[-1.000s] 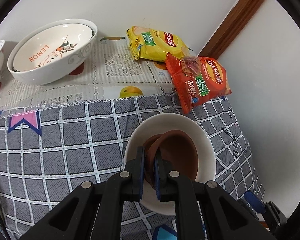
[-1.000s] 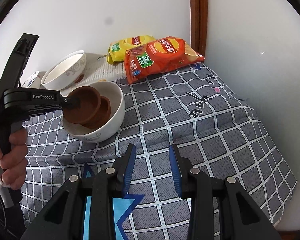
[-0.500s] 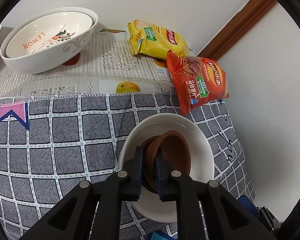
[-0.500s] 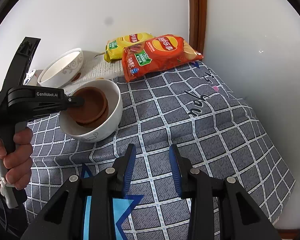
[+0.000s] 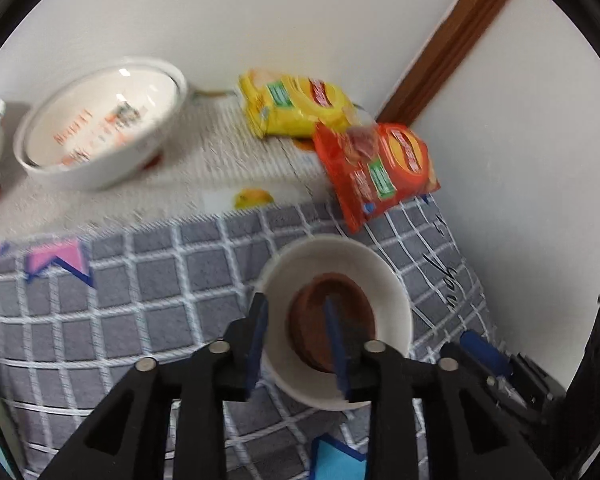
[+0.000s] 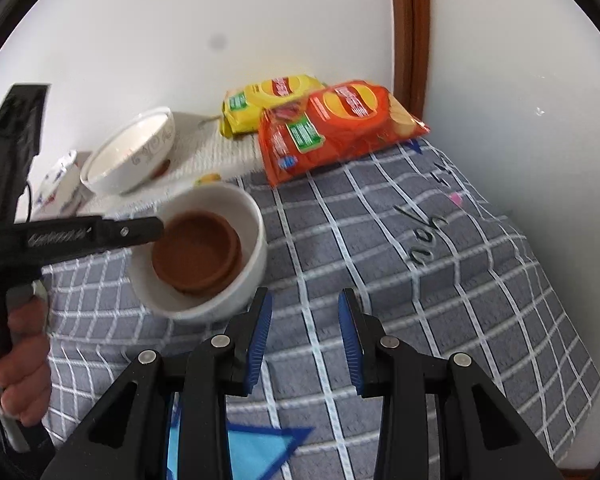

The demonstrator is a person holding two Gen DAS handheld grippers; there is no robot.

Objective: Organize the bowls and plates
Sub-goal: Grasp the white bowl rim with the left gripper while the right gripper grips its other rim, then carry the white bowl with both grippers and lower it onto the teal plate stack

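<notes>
The left gripper (image 5: 296, 316) has just been opening, its jaws now standing apart, clear of the brown dishes (image 5: 332, 316) lying stacked inside the white bowl (image 5: 364, 264) on the checked cloth (image 5: 140, 280). The right gripper (image 6: 304, 324) is hovering part-open, empty, near the bowl's right.

A yellow chip bag (image 5: 296, 106) is lying at the far edge of the tabletop against the white wall (image 5: 260, 12). A red chip bag (image 5: 380, 170) is lying just beside it, nearer the far right corner, overlapping the yellow one and resting partly on the grey checked cloth (image 5: 140, 280). A white lace cloth (image 5: 220, 160) is covering the far strip. A brown wooden trim (image 5: 452, 36) is running up the corner.
</notes>
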